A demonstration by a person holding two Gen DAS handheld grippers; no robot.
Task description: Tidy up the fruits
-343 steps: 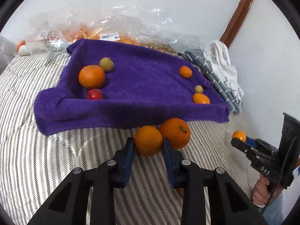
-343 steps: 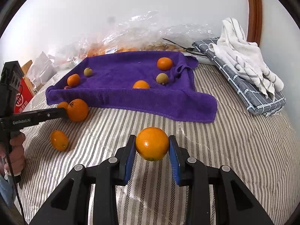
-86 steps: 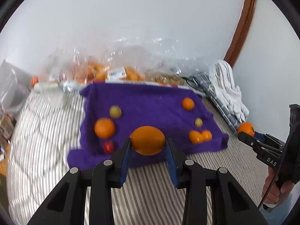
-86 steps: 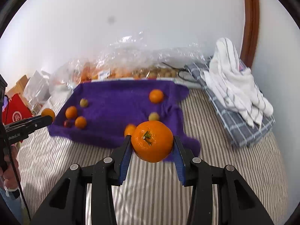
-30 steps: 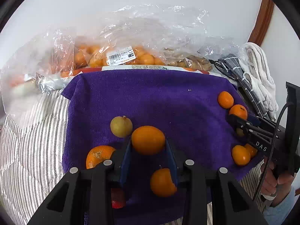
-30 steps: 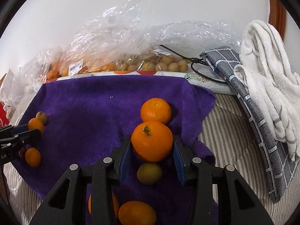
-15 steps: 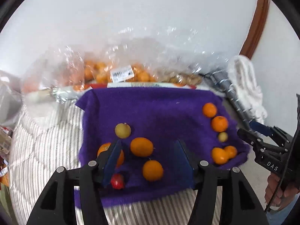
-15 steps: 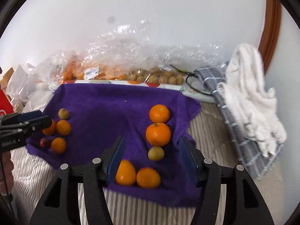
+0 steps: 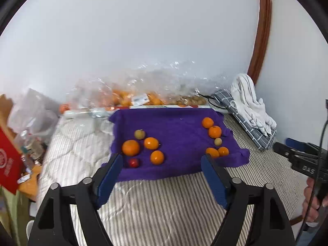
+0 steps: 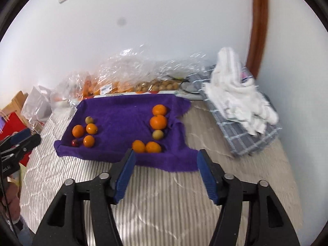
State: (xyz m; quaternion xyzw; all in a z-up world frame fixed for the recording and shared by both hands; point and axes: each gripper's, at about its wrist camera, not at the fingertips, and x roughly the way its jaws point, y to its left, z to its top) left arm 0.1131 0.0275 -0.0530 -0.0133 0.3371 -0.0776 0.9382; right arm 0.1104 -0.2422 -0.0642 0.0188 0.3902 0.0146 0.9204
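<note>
A purple towel lies on the striped bed cover, with fruit in two groups. In the left wrist view the left group holds three oranges, a greenish fruit and a small red fruit. The right group has several oranges and a small greenish fruit. My left gripper hangs back from the towel's near edge, jaws opening, nothing between them. My right gripper also stands off the towel, jaws opening and empty; its fruit group lies just beyond.
Clear plastic bags of fruit line the wall behind the towel. A grey checked cloth with a white towel lies at the right. A red bag and clutter stand at the left. Striped bed cover spreads in front.
Both grippers let go of their oranges, which now rest on the towel. Both have opened wide and pulled back and up, so the towel looks smaller and farther.
</note>
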